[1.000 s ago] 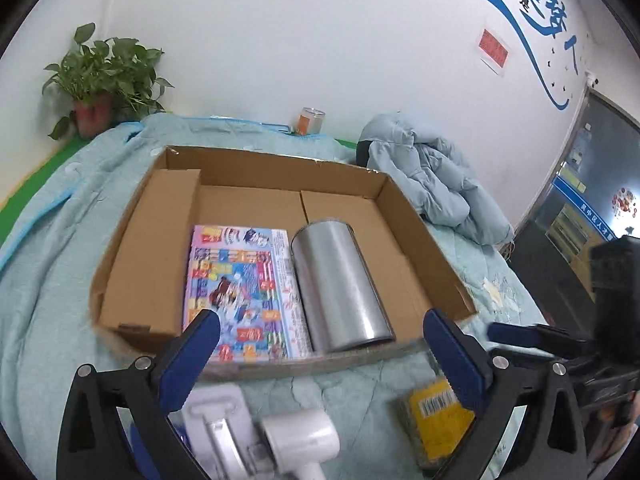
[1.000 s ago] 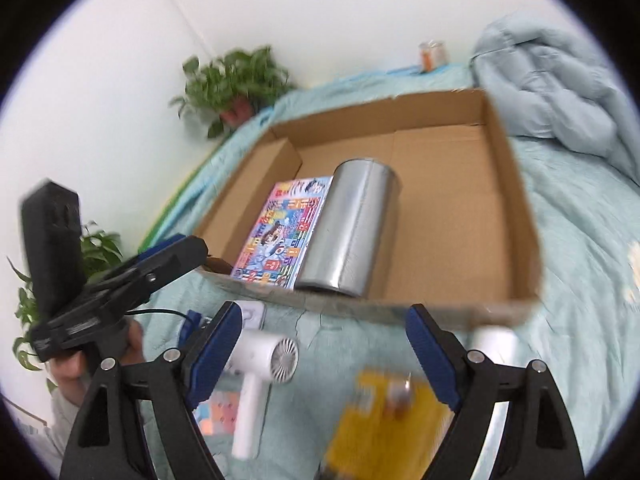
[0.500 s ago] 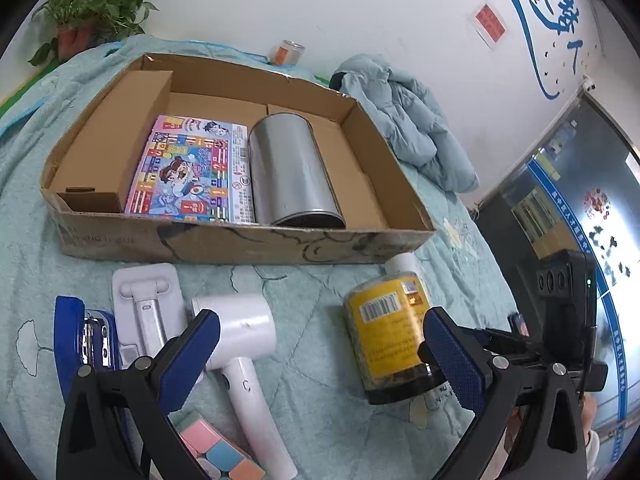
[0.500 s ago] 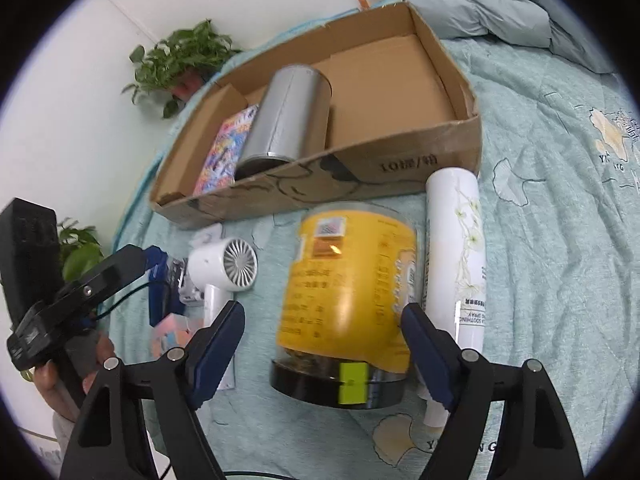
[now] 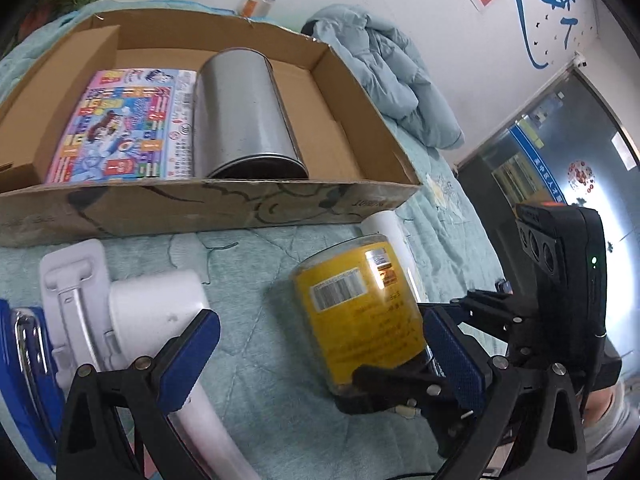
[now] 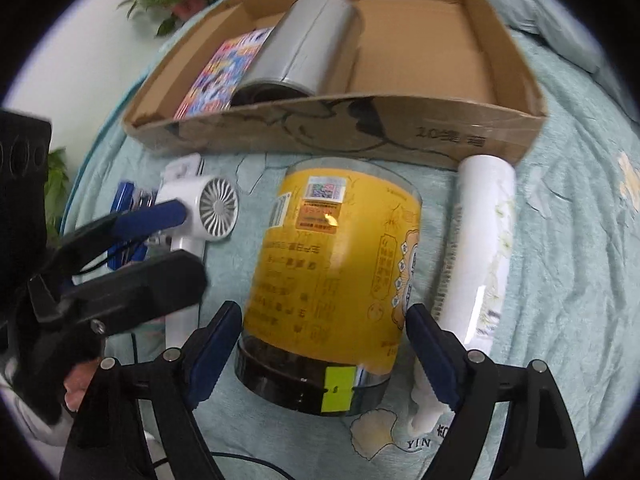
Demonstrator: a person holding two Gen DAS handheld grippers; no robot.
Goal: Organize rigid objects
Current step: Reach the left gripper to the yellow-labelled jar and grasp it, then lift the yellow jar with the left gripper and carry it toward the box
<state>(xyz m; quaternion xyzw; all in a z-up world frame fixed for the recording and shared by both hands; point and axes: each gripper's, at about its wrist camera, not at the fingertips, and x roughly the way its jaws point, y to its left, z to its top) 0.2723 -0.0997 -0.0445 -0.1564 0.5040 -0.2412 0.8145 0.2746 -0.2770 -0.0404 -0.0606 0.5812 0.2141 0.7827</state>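
While the right gripper straddles the yellow jar lying before the box on the bed, jaws spread, untouched; the round jar could be rolled away. Left gripper: jaws spread, empty.

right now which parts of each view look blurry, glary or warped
Left wrist view: fisheye bends the brown cardboard box rim; the yellow-labelled clear plastic jar is slightly soft, with a small glare spot on its label. Right wrist view: the left claw crossing the frame is smeared, glare sits on the jar's label, and black corners vignette the picture.
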